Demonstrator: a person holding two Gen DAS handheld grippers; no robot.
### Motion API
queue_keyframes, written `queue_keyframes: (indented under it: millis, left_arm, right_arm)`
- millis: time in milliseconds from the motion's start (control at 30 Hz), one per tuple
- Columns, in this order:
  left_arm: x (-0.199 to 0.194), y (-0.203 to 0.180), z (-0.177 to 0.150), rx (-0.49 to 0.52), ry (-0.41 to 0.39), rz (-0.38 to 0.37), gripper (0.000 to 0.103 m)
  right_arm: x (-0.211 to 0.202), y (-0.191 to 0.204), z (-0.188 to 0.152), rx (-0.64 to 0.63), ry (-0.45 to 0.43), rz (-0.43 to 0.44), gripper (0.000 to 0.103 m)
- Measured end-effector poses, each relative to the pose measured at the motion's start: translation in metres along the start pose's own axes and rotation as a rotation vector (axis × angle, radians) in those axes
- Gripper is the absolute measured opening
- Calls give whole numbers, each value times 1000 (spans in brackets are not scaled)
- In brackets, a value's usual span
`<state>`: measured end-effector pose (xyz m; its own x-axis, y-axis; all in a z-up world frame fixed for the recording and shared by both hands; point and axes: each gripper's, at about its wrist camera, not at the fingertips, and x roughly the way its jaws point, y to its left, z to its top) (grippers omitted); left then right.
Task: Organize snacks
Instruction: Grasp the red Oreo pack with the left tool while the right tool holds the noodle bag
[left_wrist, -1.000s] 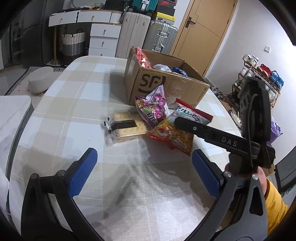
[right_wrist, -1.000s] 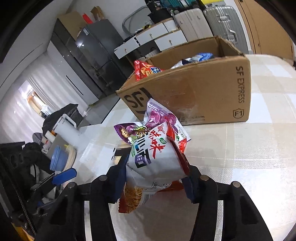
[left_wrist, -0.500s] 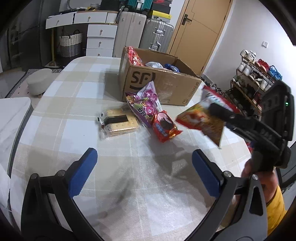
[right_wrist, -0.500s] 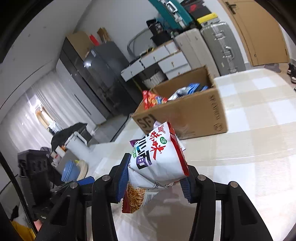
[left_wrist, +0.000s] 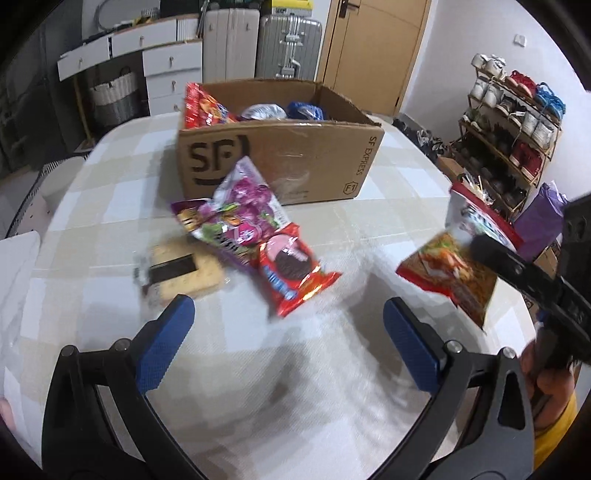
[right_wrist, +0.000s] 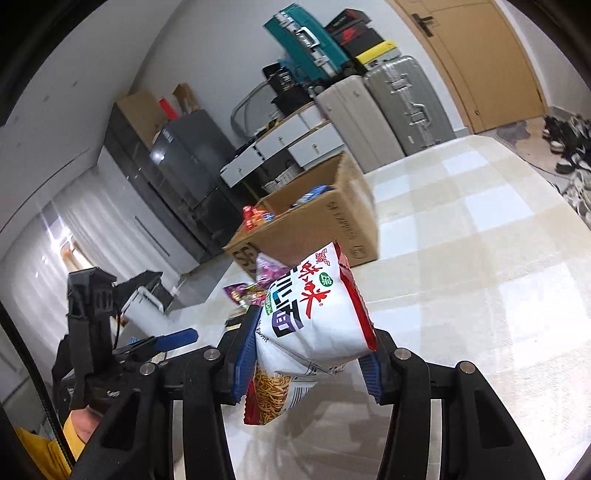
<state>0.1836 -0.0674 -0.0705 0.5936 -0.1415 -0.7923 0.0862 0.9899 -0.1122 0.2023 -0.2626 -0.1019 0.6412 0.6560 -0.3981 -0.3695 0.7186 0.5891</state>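
My right gripper (right_wrist: 306, 360) is shut on a white and red noodle snack bag (right_wrist: 314, 314) and holds it up above the table; the bag also shows in the left wrist view (left_wrist: 454, 266) at the right. My left gripper (left_wrist: 284, 336) is open and empty over the near table. An open SF cardboard box (left_wrist: 280, 155) with several snacks inside stands at the back. In front of it lie a purple candy bag (left_wrist: 236, 218), a red cookie pack (left_wrist: 291, 269) and a cracker pack (left_wrist: 181, 269).
The table has a checked cloth (left_wrist: 295, 387). A shoe rack (left_wrist: 509, 136) stands at the right, suitcases (left_wrist: 288, 44) and white drawers (left_wrist: 162, 74) behind the table. The left gripper shows in the right wrist view (right_wrist: 159, 341).
My right gripper has lifted the noodle bag off the pile and carried it right and up, uncovering the red cookie pack. My left gripper has moved closer to the snacks.
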Motion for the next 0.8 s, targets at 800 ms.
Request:
queue_keyframes:
  millis: [800]
  left_arm:
    - [94,-20,31,-74,122,103,84]
  right_arm:
    - [7,-29,1,55,-11,61,49]
